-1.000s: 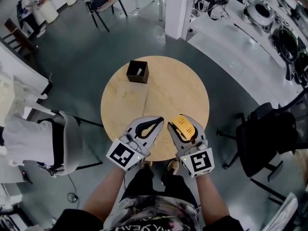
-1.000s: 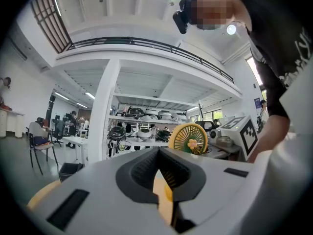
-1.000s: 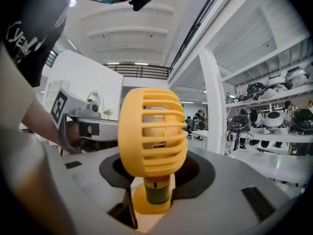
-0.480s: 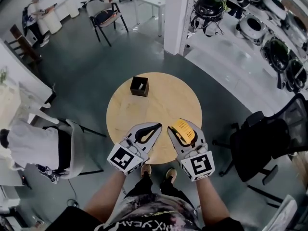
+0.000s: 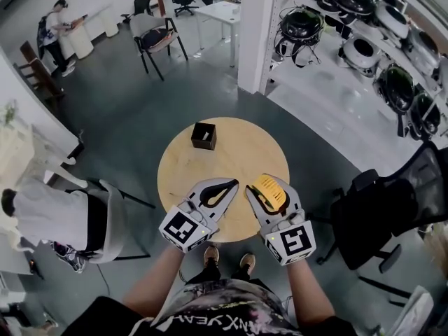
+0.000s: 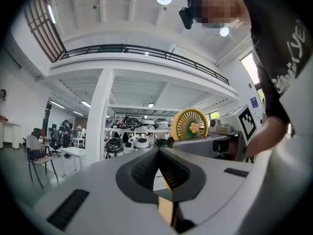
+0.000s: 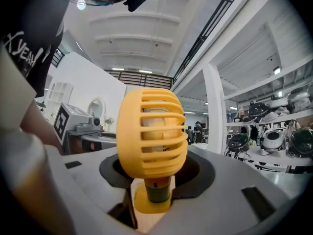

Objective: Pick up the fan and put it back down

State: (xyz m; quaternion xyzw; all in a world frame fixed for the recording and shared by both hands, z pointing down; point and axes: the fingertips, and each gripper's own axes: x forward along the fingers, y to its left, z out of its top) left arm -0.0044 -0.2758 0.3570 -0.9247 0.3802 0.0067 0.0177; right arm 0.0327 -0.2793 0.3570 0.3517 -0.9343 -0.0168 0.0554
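While the right gripper (image 5: 262, 187) clamps the yellow fan (image 7: 152, 131) by its dark stem, the fan's caged head stands upright above the jaws and its round base shows just below them. Seen from the head view, the fan is held over the near right part of the round table (image 5: 234, 152). Just to its left, the left gripper (image 5: 233, 183) has its jaws pressed together with nothing between them. A dark box (image 5: 204, 136) stands on the table's far left part, well apart from both grippers.
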